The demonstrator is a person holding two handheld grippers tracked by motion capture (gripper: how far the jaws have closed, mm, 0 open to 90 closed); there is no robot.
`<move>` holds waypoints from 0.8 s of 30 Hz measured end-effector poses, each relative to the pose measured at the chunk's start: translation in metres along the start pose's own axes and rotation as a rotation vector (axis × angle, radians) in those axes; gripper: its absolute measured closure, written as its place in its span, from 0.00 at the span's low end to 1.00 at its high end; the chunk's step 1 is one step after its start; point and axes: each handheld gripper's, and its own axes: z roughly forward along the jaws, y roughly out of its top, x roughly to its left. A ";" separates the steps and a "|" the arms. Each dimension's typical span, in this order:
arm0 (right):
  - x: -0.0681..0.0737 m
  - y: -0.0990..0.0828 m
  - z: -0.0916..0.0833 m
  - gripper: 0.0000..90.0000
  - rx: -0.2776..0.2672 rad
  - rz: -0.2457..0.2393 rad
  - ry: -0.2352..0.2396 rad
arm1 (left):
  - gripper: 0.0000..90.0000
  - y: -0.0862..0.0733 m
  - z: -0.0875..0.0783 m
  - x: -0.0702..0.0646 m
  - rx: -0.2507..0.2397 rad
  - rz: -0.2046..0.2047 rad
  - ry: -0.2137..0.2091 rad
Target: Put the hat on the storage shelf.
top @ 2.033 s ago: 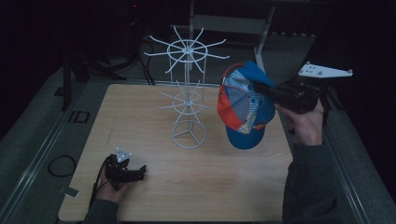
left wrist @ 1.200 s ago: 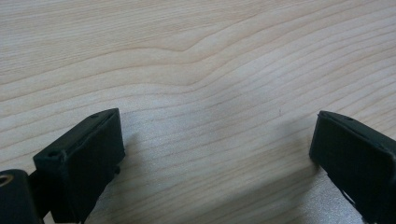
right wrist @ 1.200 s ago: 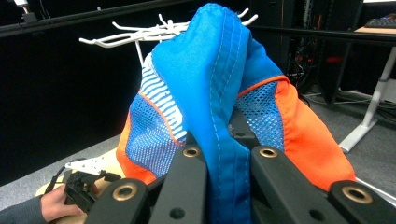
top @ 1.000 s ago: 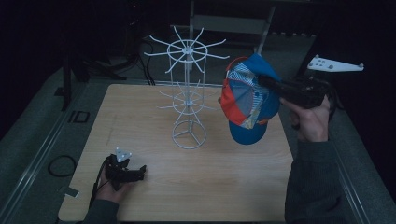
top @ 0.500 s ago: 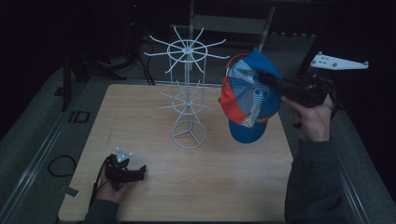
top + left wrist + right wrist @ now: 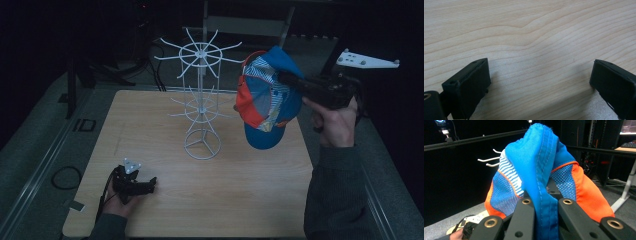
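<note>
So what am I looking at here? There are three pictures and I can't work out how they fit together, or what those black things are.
No robot here: a person sits at a pale wooden table holding a black two-jaw hand gripper in each hand. The big picture comes from a camera above the table, looking down. The other two come from small cameras riding on the grippers, looking along their jaws.

The left gripper rests low on the tabletop, jaws open with nothing between them; its own view shows bare wood grain. The right gripper is raised in the air and shut on a blue, orange and striped fabric cap, which hangs from it. In its own view the jaws pinch a blue fold of the cap.

On the table stands a white wire display rack with spoke-like hooks, just left of the cap.
</note>
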 end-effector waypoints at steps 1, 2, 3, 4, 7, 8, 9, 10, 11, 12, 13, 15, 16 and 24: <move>0.000 0.001 0.000 0.98 -0.001 0.001 0.002 | 0.03 0.000 0.000 0.000 0.000 0.000 0.000; 0.000 0.002 0.001 0.98 -0.003 -0.001 0.002 | 0.03 0.000 0.000 0.000 0.000 0.000 0.000; 0.000 0.003 0.001 0.98 -0.003 0.001 0.003 | 0.03 0.000 0.000 0.000 0.000 0.000 0.000; 0.000 0.003 0.002 0.98 -0.004 -0.001 0.007 | 0.03 0.000 0.000 0.000 0.000 0.000 0.000; 0.000 0.005 0.007 0.98 0.003 0.001 0.011 | 0.03 0.000 0.000 0.000 0.000 0.000 0.000; -0.001 0.005 0.009 0.98 0.005 0.003 0.012 | 0.03 0.000 0.000 0.000 0.000 0.000 0.000; -0.002 0.005 0.011 0.98 0.005 0.005 0.017 | 0.03 0.000 0.000 0.000 -0.001 0.000 0.000; -0.002 0.005 0.014 0.98 0.007 0.012 0.024 | 0.03 0.000 0.000 0.000 -0.001 0.000 0.000; -0.003 0.004 0.016 0.98 0.011 0.017 0.028 | 0.04 0.000 0.000 0.000 -0.001 0.000 0.000; -0.004 0.004 0.019 0.98 0.014 0.020 0.032 | 0.03 0.000 0.000 0.000 0.001 0.002 0.000; -0.005 0.003 0.022 0.98 0.021 0.024 0.034 | 0.03 0.000 0.000 0.000 0.001 0.002 0.000; -0.006 0.001 0.028 0.98 0.036 0.028 0.036 | 0.03 0.000 0.000 0.000 0.002 0.003 0.000; -0.006 0.000 0.031 0.98 0.044 0.031 0.039 | 0.03 0.000 0.000 0.000 0.002 0.002 0.000; -0.010 -0.010 0.044 0.98 0.077 0.055 0.061 | 0.03 0.000 0.000 0.000 0.002 0.001 -0.001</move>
